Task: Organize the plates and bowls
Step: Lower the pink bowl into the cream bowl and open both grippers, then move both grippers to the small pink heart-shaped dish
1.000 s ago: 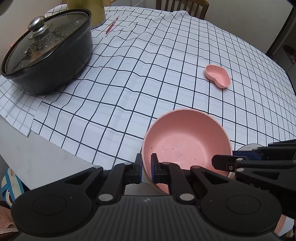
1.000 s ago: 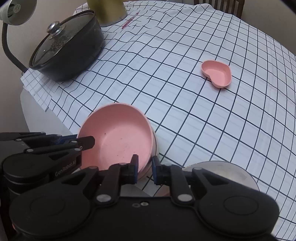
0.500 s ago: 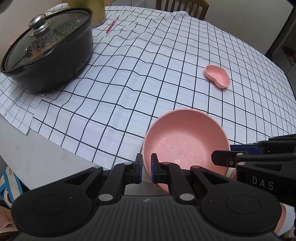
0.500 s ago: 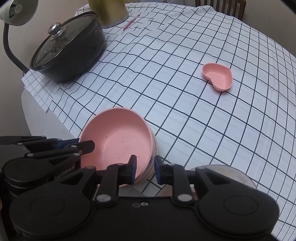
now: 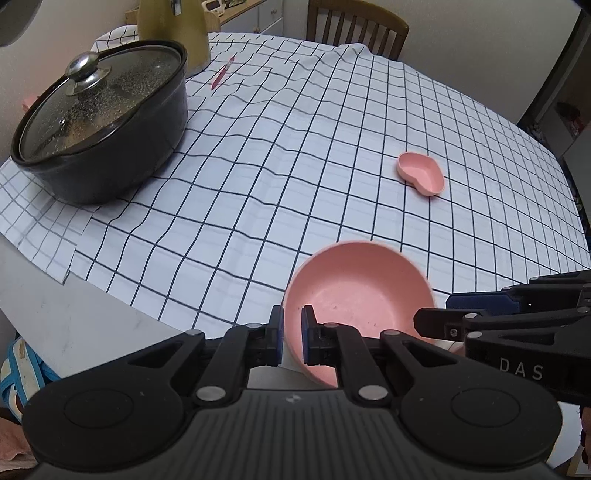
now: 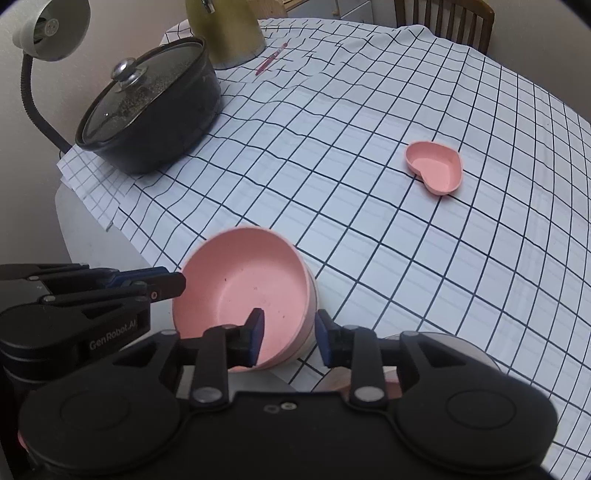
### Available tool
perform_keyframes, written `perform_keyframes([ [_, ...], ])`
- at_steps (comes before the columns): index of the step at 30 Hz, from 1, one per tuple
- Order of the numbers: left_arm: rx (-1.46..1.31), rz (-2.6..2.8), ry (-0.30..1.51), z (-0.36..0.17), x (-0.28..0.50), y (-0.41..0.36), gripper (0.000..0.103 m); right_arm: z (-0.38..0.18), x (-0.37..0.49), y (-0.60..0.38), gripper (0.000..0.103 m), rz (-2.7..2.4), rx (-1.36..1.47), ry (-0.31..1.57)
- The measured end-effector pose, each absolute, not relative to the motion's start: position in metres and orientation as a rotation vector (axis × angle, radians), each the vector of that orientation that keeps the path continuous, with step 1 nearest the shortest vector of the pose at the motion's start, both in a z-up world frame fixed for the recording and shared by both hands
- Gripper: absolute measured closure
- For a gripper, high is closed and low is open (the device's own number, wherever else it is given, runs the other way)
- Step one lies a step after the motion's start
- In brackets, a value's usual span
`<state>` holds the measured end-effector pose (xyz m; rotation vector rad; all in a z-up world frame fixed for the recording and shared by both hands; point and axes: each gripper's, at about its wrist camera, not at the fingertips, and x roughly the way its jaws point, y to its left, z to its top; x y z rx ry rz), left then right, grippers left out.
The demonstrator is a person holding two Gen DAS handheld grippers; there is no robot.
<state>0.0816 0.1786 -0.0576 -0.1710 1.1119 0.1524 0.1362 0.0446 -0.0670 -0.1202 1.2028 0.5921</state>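
Observation:
A large pink bowl (image 5: 354, 291) (image 6: 243, 291) rests at the near edge of the checked tablecloth, seemingly nested in a paler bowl (image 6: 312, 299). My left gripper (image 5: 293, 332) is shut on its near-left rim, one pad inside and one outside. My right gripper (image 6: 290, 338) straddles the rim on the other side. Its jaws are opening, and the pads stand clear of the wall. Each gripper shows side-on in the other's view: the right gripper (image 5: 480, 314) and the left gripper (image 6: 162, 284). A small pink heart-shaped dish (image 5: 421, 173) (image 6: 436, 168) lies further out on the right.
A black pot with a glass lid (image 5: 99, 125) (image 6: 147, 107) stands far left. Behind it are a yellow-green jug (image 6: 225, 26) and a red pen (image 5: 221, 75). A grey round plate (image 6: 450, 350) peeks out under my right gripper. A lamp (image 6: 48, 26) leans in at the left, and a chair (image 5: 358, 26) stands beyond the table.
The right gripper's jaws have spread apart and come off the bowl's rim. The left gripper has stayed clamped on the bowl, which now sits more level.

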Motion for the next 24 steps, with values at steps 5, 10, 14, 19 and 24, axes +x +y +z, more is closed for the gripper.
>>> perform_keyframes([
  [5,-0.162,0.124,1.096,-0.049,0.088,0.169,0.093,-0.057,0.142,0.035,0.065,0.584,-0.108,1.182],
  [10,-0.142,0.098,1.081,-0.043,0.101,0.156,0.092,-0.049,0.153,0.021,0.061,0.576,-0.086,1.169],
  [14,-0.113,0.090,1.067,-0.040,0.116,0.144,0.081,-0.045,0.166,0.007,0.058,0.558,-0.064,1.155],
  [19,-0.083,0.086,1.043,-0.039,0.137,0.129,0.059,-0.039,0.184,-0.015,0.044,0.527,-0.032,1.135],
  [24,-0.057,0.090,1.027,-0.040,0.163,0.112,0.047,-0.033,0.206,-0.041,0.034,0.487,0.028,1.121],
])
